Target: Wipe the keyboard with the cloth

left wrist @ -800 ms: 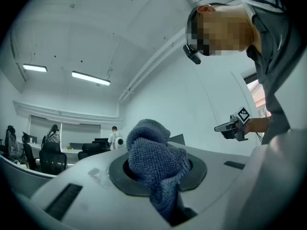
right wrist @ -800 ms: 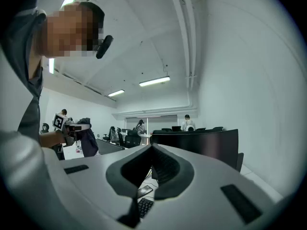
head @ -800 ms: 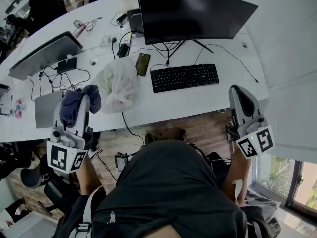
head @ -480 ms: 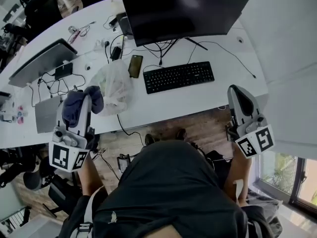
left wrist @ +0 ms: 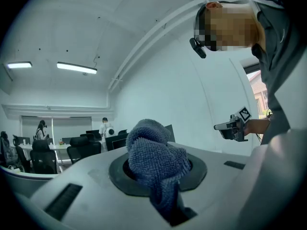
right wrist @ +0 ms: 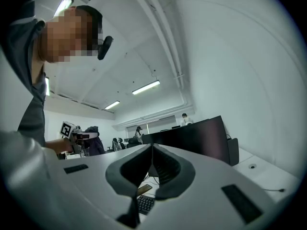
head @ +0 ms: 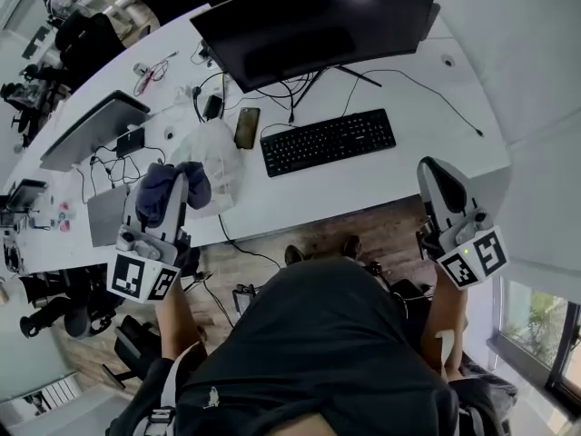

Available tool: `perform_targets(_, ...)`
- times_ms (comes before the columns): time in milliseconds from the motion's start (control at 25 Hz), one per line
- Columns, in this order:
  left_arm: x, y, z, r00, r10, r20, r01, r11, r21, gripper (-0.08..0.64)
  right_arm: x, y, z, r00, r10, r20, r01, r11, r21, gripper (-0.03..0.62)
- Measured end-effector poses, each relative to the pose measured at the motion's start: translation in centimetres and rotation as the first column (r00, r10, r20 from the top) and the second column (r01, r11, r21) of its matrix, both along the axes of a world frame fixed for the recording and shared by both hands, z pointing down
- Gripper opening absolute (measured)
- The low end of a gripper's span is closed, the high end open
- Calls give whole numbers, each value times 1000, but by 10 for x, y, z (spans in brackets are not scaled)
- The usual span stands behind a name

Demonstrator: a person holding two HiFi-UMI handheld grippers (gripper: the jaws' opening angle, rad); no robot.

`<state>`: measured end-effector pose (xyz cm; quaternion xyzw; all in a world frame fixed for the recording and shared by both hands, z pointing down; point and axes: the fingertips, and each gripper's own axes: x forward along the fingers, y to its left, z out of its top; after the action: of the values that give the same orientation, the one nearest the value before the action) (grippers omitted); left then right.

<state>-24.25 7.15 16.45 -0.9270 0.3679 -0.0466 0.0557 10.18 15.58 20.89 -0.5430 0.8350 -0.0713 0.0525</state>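
The long white worktop (head: 381,180) carries everything, and the black curved monitor (head: 318,21) stands at its far side. That leaves the black flat keyboard (head: 329,141) lying in front of the screen, slightly askew, with bare surface between it and the near edge, which looks like room to come at it from the person's side. Its keys are matte black with pale legends, and no dirt can be made out at this range. Just beside it on the left sits a clear crumpled plastic bag (head: 211,162), close enough that a sweep to the left may brush it.

The 2 tools hang short of the near edge, over the floor, so the wiping has probably not begun. The left tongs (head: 177,184) are clenched on a dark blue looped-pile cloth (left wrist: 156,162), which bunches out of the tips in a thick wad with 1 tail down the slot, likely so that a padded face meets the keys. The right tongs (right wrist: 152,150) are pressed together at the tips on nothing, well apart from the keyboard, perhaps free to steady it.

A dark phone (head: 246,127) lies beside the keyboard's far left corner.
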Motion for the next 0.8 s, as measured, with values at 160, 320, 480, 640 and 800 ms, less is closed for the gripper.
perform_targets(160, 35, 0, 11, 997, -12, 71, 13, 1000, -23, 64, 28, 0, 23, 999, -22, 36, 23, 999, -36, 11)
perform_targets(320, 65, -1, 34, 990, -38, 138, 44, 998, -44, 64, 49, 6, 40, 998, -57, 38, 60, 996, -70, 11)
perform_targets(480, 93, -6, 57, 986, -36, 163, 48, 997, -68, 64, 72, 10, 53, 998, -57, 29, 60, 992, -115, 11)
perform_targets(640, 96, -15, 81, 985, -43, 165, 59, 994, -92, 65, 77, -6, 64, 998, -56, 32, 59, 991, -123, 11)
perform_targets(800, 88, -42, 109, 993, -39, 116, 52, 992, -115, 65, 63, -35, 68, 997, -63, -35, 58, 988, -140, 11)
